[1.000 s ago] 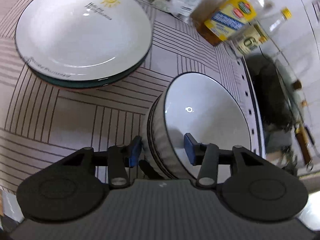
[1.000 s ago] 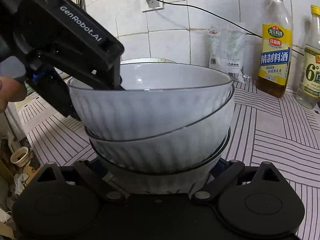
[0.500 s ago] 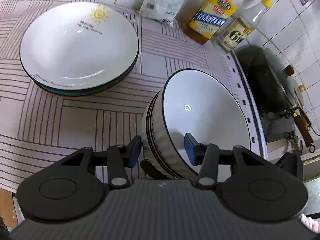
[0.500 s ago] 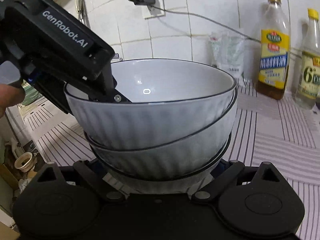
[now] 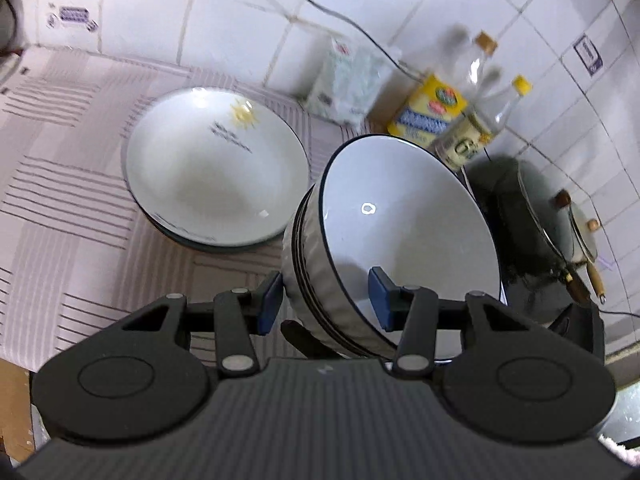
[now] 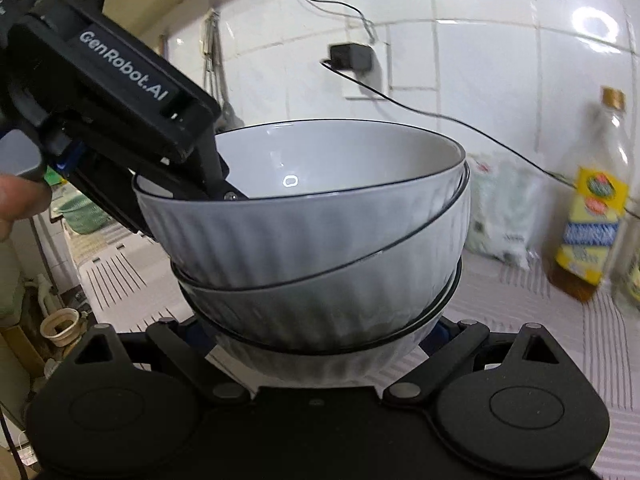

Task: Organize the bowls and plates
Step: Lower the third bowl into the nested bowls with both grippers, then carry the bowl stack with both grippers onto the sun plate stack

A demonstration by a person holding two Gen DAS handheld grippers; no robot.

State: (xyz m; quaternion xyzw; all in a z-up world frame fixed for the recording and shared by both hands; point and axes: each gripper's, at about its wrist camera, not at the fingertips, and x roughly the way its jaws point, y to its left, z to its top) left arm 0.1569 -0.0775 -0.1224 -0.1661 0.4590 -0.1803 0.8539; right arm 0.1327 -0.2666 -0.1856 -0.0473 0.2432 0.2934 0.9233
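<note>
Left wrist view: stack of bowls (image 5: 404, 232), nested, tilted toward the lens, clear of the worktop (image 5: 72, 216).
Left tongs (image 5: 324, 300): clenched on the near rim of the stack; one blue pad (image 5: 269, 300) outside the ribbed wall, the other inside the top bowl.
Right tongs (image 6: 316, 340): fingertips hidden under the bottom bowl; arms spread to either side of its base; pads on it or not, cannot tell.
Stack of plates (image 5: 216, 168): flat on the worktop, beyond and left of the bowls in the left wrist view, sun print on the top plate, well apart from both tongs.
Key relation: bowls between the two tongs, left tongs (image 6: 120, 120) at the rim from above, right tongs at the base from below; stack axis leaning, upper bowls skewed in the lower ones.
Nearer to plates: left hand, by judgement.
Obstacles: bottles (image 5: 444, 112) and dark pan (image 5: 532, 232) right of the bowls; bag (image 5: 348, 84) against the tiled wall.
Risk, judged: top bowl slipping if the tilt grows.
</note>
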